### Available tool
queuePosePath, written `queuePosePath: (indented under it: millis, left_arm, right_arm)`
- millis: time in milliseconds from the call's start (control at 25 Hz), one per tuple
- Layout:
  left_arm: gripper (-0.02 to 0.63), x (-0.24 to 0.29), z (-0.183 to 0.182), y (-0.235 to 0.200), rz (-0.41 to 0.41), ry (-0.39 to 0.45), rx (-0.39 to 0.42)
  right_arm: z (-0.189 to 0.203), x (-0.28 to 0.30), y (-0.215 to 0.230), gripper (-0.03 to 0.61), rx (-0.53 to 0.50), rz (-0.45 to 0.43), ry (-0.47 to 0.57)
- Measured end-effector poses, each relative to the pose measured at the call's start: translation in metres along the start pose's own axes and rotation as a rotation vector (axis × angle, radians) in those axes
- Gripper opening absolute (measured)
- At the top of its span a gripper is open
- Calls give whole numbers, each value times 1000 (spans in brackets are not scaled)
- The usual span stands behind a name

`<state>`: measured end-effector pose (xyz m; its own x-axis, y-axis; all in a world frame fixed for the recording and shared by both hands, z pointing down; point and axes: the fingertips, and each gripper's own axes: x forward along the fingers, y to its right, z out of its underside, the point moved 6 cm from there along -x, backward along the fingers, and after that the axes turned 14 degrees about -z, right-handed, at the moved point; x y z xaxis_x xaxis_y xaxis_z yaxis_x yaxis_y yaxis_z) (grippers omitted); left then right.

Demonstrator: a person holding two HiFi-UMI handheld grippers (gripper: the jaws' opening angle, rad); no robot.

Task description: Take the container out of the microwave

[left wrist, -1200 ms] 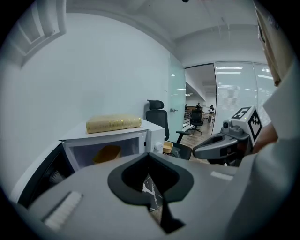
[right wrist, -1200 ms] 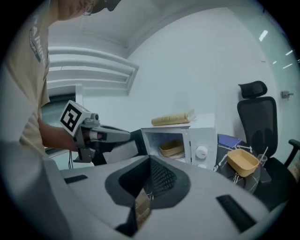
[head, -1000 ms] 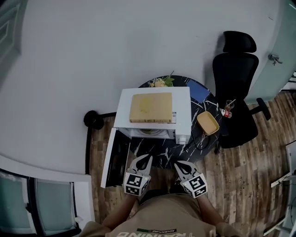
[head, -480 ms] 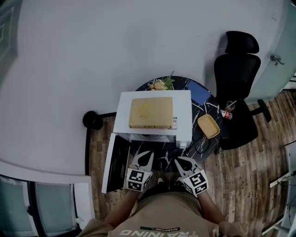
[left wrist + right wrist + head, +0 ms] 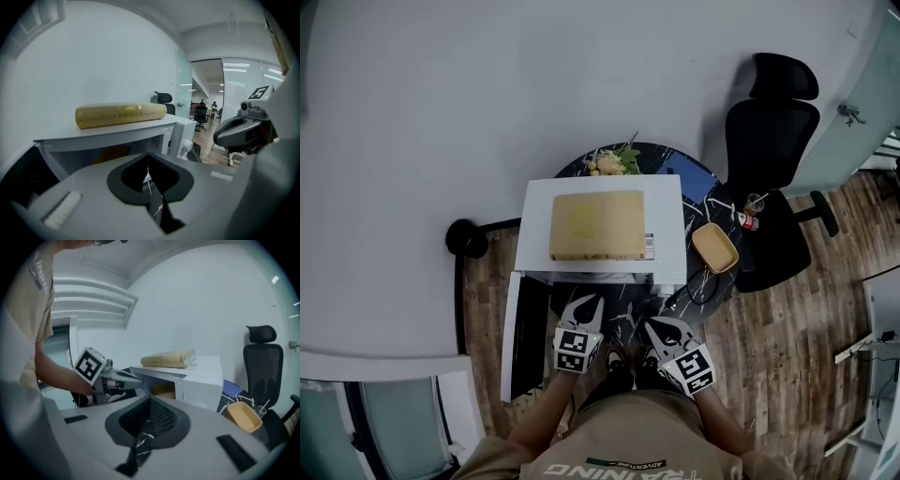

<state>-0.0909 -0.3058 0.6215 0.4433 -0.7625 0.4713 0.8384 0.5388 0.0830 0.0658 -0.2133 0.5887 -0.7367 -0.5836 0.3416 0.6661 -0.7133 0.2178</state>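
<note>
**Q:** Container point(image 5: 111, 153): where does it lie?

**A:** Inside the open microwave point(image 5: 666, 202), in the cavity below the book point(image 5: 597, 225). It is hidden in the head view, and its long axis cannot be told.

**Q:** Which way from the grippers?

**A:** Ahead of both and slightly above them. The left gripper point(image 5: 589, 305) stands squarely before the opening, beside the swung-out door point(image 5: 525, 333). The right gripper point(image 5: 654, 326) stands toward the opening's right side. Each has its jaws pressed together with nothing between them, so they would need to part before the reach.

**Q:** Surface and room?

**A:** The microwave stands on a round marbled table point(image 5: 623, 302), with a yellow tray point(image 5: 715, 247) at the table's right edge. Around it are a wood floor point(image 5: 778, 356), a black chair point(image 5: 769, 131) and a white wall point(image 5: 581, 75).
</note>
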Motion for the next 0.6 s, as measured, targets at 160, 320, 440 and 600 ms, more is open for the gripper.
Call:
queuePosePath:
  millis: [160,320,440,600]
  left_arm:
    - [11,39,11,-7,2,5,44]
    - [35,72,26,-19,-32,-31,80]
    - [74,96,35,-28,-42,-56,90]
    - [78,118,43,-31,-39,-83,152]
  right_arm:
    - [4,3,5,6,8,16,-27]
    - [15,-1,3,6,34,36,-51]
    - [19,-4,4,6,51,59,-55]
    - [23,-7,5,6,53,78,-70]
